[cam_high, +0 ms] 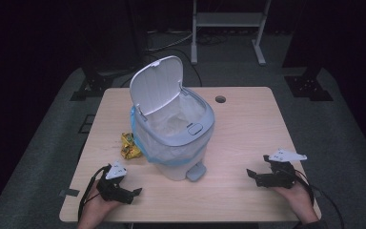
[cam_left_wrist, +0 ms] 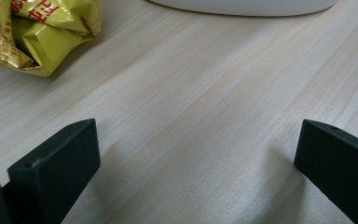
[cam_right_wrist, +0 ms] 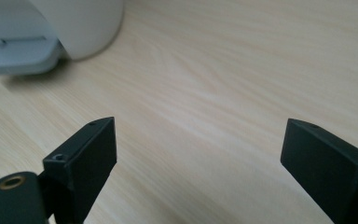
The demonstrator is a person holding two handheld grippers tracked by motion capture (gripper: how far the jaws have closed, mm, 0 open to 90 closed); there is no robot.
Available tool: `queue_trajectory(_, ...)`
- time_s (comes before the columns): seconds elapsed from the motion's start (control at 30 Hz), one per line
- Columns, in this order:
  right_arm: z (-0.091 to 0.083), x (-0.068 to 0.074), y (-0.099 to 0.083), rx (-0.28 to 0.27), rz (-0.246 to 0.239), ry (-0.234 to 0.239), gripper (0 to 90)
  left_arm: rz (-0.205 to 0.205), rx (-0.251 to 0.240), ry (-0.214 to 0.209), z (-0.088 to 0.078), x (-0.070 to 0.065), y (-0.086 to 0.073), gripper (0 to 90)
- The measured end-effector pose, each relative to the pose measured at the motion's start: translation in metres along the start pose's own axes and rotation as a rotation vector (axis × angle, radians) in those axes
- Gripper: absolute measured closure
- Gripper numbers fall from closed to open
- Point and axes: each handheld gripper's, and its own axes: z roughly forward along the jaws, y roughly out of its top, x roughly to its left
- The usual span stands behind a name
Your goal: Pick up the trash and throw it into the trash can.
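Note:
A white pedal bin (cam_high: 176, 129) stands in the middle of the wooden table (cam_high: 248, 124), its lid (cam_high: 155, 83) tipped up and back and a pale blue liner folded over its rim. A crumpled yellow wrapper (cam_high: 129, 145) lies on the table against the bin's left side, and shows at the top left of the left gripper view (cam_left_wrist: 32, 32). My left gripper (cam_high: 136, 192) rests open near the front left edge, nothing between its jaws (cam_left_wrist: 198, 158). My right gripper (cam_high: 251, 175) rests open at the front right (cam_right_wrist: 198, 154), facing the bin's grey pedal (cam_right_wrist: 18, 53).
A round cable hole (cam_high: 220, 99) is in the table behind the bin. Beyond the table stand a white metal frame (cam_high: 228, 28) and dark stand feet (cam_high: 93, 86) on grey carpet.

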Motion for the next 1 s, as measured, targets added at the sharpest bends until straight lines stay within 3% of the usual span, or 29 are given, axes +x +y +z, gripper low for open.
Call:
queue_trajectory(0.2, 0.006, -0.006, -0.016, 0.047, 0.005, -0.012, 9.4, -0.002, -0.017, 0.009, -0.005, 0.000, 0.002, 0.0)
queue_trajectory(0.53, 0.014, -0.011, -0.025, 0.103, 0.010, -0.039, 9.0, -0.005, -0.047, 0.036, -0.012, 0.000, 0.006, 0.0)
queue_trajectory(1.0, 0.015, -0.012, -0.025, 0.097, 0.010, -0.050, 9.2, -0.020, -0.097, 0.061, -0.022, 0.006, 0.021, 0.0)
